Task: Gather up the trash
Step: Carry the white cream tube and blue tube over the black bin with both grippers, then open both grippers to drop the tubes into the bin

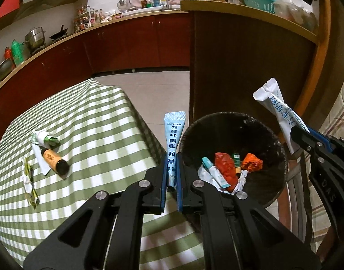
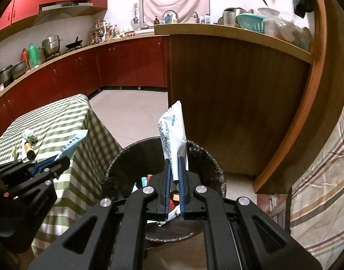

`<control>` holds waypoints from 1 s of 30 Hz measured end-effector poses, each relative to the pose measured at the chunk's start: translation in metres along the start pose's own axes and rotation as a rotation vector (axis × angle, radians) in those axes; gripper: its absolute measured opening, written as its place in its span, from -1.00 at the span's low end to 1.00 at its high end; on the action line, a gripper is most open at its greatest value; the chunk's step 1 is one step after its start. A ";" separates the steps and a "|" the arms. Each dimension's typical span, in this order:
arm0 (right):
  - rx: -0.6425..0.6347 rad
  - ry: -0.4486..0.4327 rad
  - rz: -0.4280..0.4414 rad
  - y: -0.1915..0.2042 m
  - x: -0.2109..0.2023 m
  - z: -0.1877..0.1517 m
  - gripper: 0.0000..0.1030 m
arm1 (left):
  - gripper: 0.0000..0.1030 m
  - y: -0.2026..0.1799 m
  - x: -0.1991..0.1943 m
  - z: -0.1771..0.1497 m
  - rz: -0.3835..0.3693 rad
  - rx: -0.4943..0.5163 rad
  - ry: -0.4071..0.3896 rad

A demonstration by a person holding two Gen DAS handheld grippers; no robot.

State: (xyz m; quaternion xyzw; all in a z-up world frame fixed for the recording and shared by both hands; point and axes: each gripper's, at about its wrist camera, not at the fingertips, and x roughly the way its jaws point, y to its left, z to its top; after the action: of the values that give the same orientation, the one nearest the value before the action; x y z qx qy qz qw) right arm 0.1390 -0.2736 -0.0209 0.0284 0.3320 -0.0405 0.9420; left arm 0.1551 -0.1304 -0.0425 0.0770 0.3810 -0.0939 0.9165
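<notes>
Only the left wrist view shows the red wrappers inside the black bin. The left gripper pinches a blue sachet at the table's edge, beside the bin. The right gripper clamps a white milk-powder sachet above the bin's rim.

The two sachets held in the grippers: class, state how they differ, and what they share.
The light blue sachet is slim and flat; the white sachet is wider and creased. The left gripper holds the blue, the right gripper the white. Both stand clamped upright near the black bin.
</notes>
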 end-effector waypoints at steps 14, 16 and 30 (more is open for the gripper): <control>0.039 0.021 0.002 -0.022 0.017 -0.004 -0.87 | -0.85 -0.025 0.018 0.010 0.007 0.023 0.019; 0.046 0.027 0.004 -0.025 0.021 -0.005 -0.87 | -0.85 -0.028 0.021 0.013 0.006 0.028 0.018; 0.098 0.068 0.022 -0.036 0.042 -0.008 -0.70 | -0.34 -0.034 0.033 0.020 -0.004 0.018 0.040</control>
State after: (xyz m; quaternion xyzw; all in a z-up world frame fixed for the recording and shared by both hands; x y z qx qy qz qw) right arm 0.1631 -0.3116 -0.0538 0.0796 0.3611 -0.0455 0.9280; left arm 0.1838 -0.1718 -0.0539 0.0862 0.3988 -0.0976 0.9077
